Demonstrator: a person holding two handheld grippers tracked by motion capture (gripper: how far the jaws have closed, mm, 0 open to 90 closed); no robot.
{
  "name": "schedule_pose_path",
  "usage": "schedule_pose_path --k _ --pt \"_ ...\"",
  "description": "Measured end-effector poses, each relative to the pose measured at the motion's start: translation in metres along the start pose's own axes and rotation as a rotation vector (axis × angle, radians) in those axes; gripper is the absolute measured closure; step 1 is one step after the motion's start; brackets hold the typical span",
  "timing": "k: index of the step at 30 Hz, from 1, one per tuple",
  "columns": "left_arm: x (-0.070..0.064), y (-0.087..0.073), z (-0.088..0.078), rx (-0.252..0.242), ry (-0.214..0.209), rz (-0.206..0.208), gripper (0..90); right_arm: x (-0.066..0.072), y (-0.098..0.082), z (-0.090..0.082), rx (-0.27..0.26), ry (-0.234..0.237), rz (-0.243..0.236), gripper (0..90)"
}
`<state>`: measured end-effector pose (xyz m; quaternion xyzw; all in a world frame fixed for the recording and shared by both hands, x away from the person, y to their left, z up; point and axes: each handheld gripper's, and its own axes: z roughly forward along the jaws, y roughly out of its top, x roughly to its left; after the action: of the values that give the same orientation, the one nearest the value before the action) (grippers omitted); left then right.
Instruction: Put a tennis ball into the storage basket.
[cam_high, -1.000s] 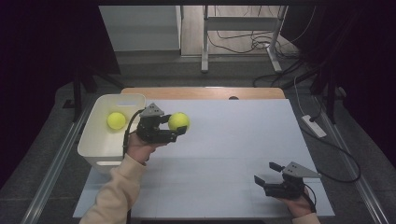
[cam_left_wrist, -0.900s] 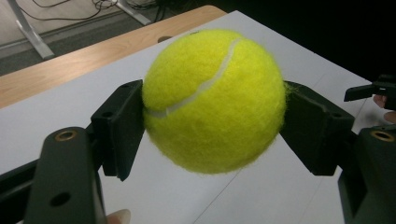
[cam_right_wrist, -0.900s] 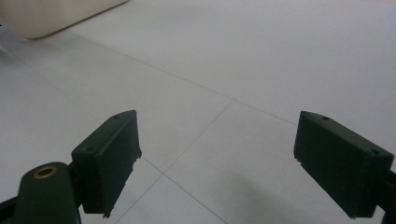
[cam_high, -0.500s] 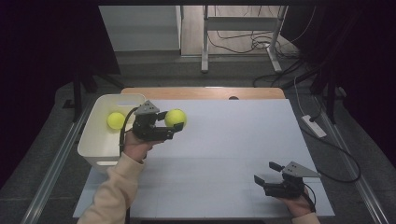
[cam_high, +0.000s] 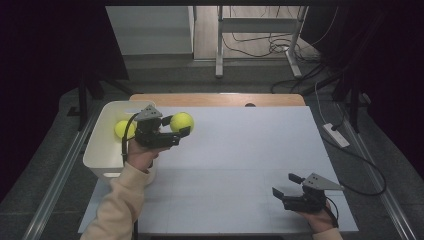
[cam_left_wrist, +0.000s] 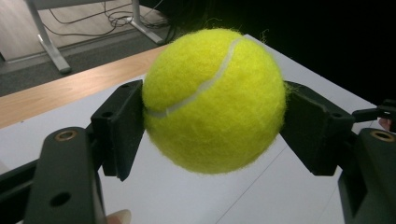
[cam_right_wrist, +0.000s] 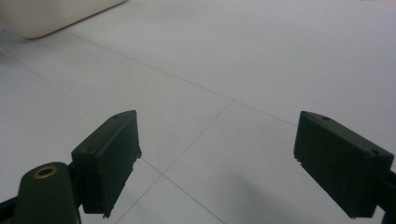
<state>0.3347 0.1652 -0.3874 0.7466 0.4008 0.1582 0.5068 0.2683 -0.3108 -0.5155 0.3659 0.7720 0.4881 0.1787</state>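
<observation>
Nearest to me, at the lower right of the high view, my right hand-held gripper (cam_high: 284, 191) rests low over the white worktop (cam_high: 250, 165), its jaws standing apart with nothing between them; in the right gripper view the two black pads frame bare worktop, and a corner of the white bin (cam_right_wrist: 51, 16) sits at the upper left.

Farther up, at the left of the high view, my left hand-held gripper (cam_high: 176, 128) is clamped on a yellow tennis ball (cam_high: 182, 122). In the left gripper view the tennis ball (cam_left_wrist: 214, 99) sits squarely between the pads, each pressing a flank, its white seam curving over the top.

The relation that matters next: the white bin (cam_high: 97, 150) lies just to the frame-left of my left hand, its near rim beside my wrist, and a second tennis ball (cam_high: 124, 129) already rests inside it. The held ball hangs over the worktop on the frame-right side of the gripper body, so I judge it must travel leftward across the rim before I can let go. My left hand is plainly the nearer one; the right is well apart from both ball and bin.

Against the earlier frames, the left gripper and its ball have drifted a little toward the bin, the grip unchanged; the right gripper has kept its place.
</observation>
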Motion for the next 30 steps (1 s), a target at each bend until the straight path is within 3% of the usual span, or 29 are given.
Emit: schedule_pose_path --k 30 --pt "0.029 -0.002 -0.032 -0.042 0.089 -0.040 27.3 0.001 0.000 -0.001 -0.002 -0.009 -0.006 14.0"
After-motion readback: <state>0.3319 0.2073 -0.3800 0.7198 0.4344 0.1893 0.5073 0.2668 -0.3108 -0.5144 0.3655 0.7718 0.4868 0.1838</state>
